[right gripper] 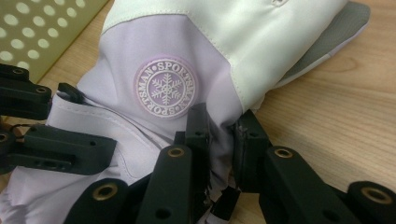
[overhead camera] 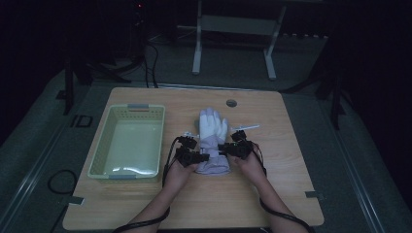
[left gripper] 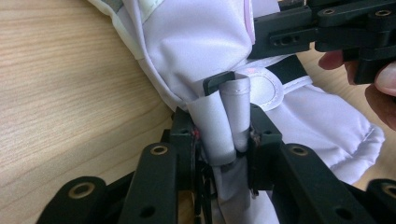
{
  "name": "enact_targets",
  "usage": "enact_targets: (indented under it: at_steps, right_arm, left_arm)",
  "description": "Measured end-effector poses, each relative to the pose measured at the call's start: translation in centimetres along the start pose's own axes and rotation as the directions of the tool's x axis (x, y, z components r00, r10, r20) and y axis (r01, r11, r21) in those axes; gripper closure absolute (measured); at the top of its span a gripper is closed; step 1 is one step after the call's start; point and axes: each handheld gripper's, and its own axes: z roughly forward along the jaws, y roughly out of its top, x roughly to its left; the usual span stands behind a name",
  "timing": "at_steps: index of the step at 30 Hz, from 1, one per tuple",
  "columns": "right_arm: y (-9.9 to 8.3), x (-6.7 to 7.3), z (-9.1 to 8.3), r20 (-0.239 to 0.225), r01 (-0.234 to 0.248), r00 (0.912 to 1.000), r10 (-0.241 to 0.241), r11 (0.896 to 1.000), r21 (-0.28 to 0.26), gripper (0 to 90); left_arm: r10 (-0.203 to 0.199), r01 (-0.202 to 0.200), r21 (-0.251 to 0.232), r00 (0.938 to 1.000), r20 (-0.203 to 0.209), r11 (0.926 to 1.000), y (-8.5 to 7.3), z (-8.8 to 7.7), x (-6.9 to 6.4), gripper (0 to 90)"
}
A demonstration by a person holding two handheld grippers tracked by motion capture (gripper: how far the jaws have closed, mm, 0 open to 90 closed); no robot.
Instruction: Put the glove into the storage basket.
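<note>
A white and lilac ski glove (overhead camera: 212, 141) lies flat in the middle of the wooden bench (overhead camera: 286, 194), fingers pointing to the far side, cuff toward the person. The left claw (left gripper: 224, 135) is clamped on a fold of the glove's grey strap at the cuff's left edge. The right claw (right gripper: 219, 135) pinches the lilac fabric on the cuff's right side, just below the round snowflake badge (right gripper: 166, 87). A pale green basket (overhead camera: 127, 141) sits to the left, near the glove.
</note>
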Motion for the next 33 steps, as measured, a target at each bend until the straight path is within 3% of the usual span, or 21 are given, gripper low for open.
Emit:
enact_targets:
  at_steps: [6,19,33]
  right_arm:
    - [0.2,0.5,-0.6,0.018,0.021,0.9996,-0.021,1.0,-0.022,78.8]
    - [2.7,2.5,-3.4,0.033,0.061,0.9977,-0.059,0.996,-0.071,78.9]
    - [5.3,6.0,-4.2,0.023,0.106,0.9944,-0.103,0.987,-0.122,78.8]
  left_arm:
    - [0.009,-0.009,-0.004,0.9999,0.011,1.0,0.4,-0.6,-0.4,71.3]
    - [0.08,-0.08,-0.021,0.9968,-0.006,0.9966,2.6,-4.4,-1.6,71.3]
    - [0.142,-0.142,-0.009,0.9893,-0.035,0.9898,4.0,-9.2,-1.1,71.3]
